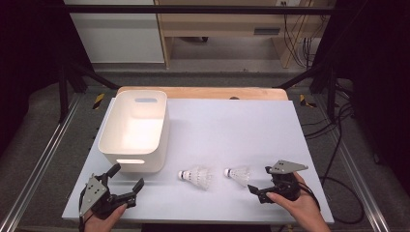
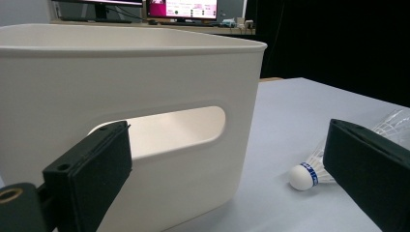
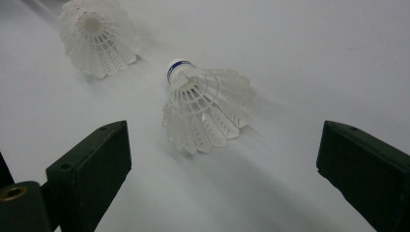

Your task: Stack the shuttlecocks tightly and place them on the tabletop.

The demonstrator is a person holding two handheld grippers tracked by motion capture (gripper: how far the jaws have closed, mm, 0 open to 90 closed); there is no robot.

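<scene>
Nothing has gone into the white bin [image 1: 134, 129] yet, judging by its bare interior in the high view; both shuttlecocks lie on the pale surface [image 1: 232, 125], so all the work remains. The right hand-held gripper [image 1: 259, 182], at about 5 o'clock on the surface, is released, its jaws wide apart and pointed at the nearer shuttlecock [image 1: 238, 175], which lies on its side just ahead of them, not touched. In the right gripper view that shuttlecock [image 3: 205, 108] sits between the jaw lines with its cork away from the camera. The second shuttlecock [image 1: 196, 177] lies at about 6 o'clock, apart from the first. The left hand-held gripper [image 1: 126, 181], at 7 o'clock just beside the bin's near wall, is also released and empty. The bin's near inner floor is hidden by its wall.
</scene>
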